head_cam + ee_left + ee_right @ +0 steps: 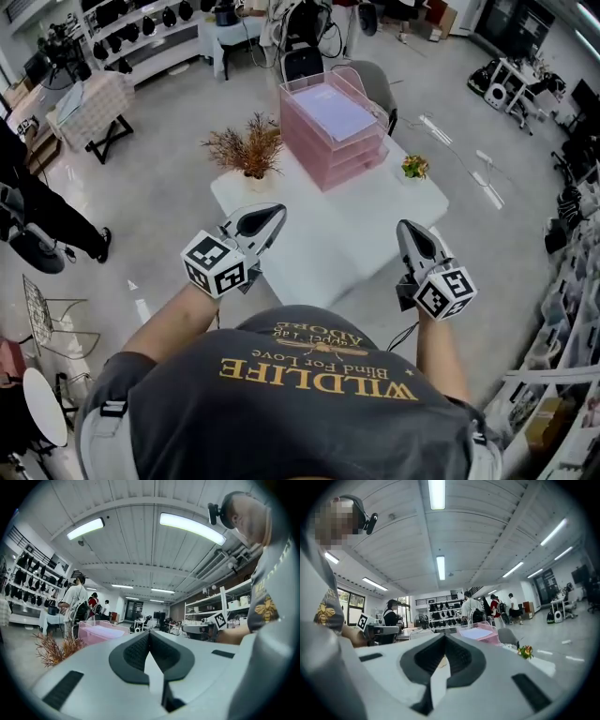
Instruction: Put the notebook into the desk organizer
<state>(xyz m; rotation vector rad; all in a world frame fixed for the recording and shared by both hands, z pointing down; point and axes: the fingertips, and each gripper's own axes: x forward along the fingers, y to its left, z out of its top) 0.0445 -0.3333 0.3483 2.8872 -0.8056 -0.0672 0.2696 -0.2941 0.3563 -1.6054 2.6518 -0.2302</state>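
Observation:
A pink desk organizer [330,150] of stacked trays stands at the far side of the white table [375,211]. A pale notebook [335,111] lies flat in its top tray. My left gripper [273,215] hovers over the table's near left corner, jaws shut with nothing between them. Above the near right edge my right gripper [408,229] is also shut and empty. Both point toward the organizer and stay well short of it. The left gripper view shows the organizer [101,632] beyond the closed jaws. In the right gripper view the organizer [480,633] sits just right of them.
A dried brown plant [251,148] stands left of the organizer and a small flower pot [414,167] at its right. A grey chair [373,82] sits behind the table. People [75,603] stand far off by racks; shelving [572,309] lines the right side.

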